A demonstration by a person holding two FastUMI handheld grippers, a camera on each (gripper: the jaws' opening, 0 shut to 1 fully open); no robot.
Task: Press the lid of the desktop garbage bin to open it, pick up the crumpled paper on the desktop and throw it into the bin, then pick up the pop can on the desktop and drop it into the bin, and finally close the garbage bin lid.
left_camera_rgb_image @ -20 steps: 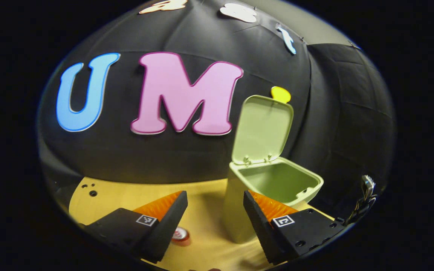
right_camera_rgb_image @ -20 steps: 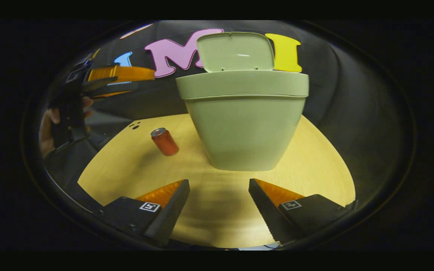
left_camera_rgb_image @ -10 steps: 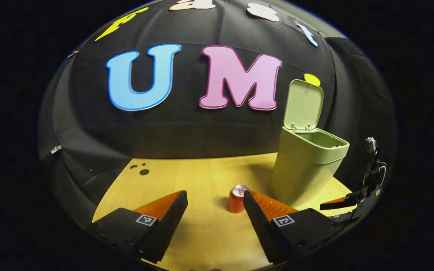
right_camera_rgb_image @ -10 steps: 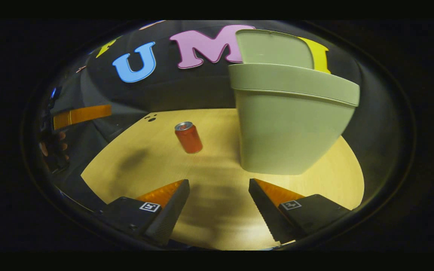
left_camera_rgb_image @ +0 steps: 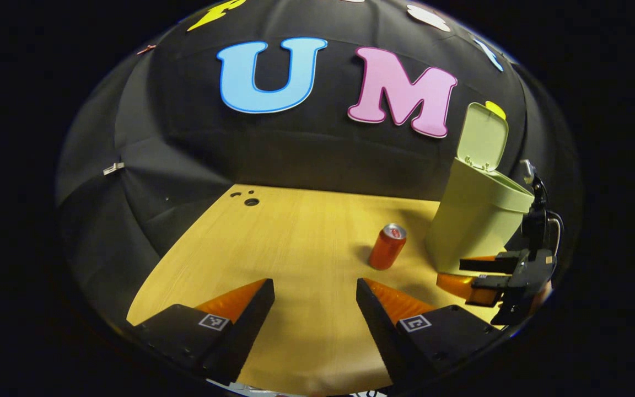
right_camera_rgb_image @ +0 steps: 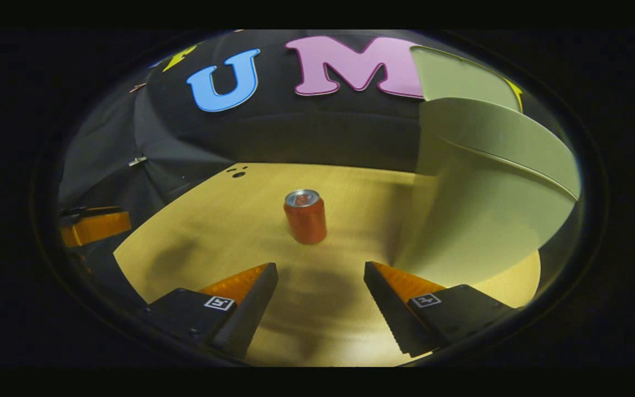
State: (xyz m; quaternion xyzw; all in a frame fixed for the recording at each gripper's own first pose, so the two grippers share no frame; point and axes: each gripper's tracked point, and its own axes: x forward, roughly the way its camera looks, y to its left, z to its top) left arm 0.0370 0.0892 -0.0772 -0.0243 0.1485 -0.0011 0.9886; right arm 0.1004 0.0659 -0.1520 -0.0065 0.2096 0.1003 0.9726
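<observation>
A red pop can stands upright on the wooden desktop, straight ahead of my right gripper, which is open and holds nothing. The pale green bin looms at the right of that view with its lid raised. In the left gripper view the can stands just left of the bin, whose lid is up. My left gripper is open and holds nothing, low and back from the can. The right gripper appears at the far right, near the bin's base.
The desktop has small holes near its far left corner. Black cloth walls close off the back and both sides. The left gripper shows at the left edge of the right gripper view, beyond the desk's edge.
My left gripper has drawn back and down, away from above the bin, and swung left. The right gripper has turned left, bringing the can to the centre of its view and the bin to the right.
</observation>
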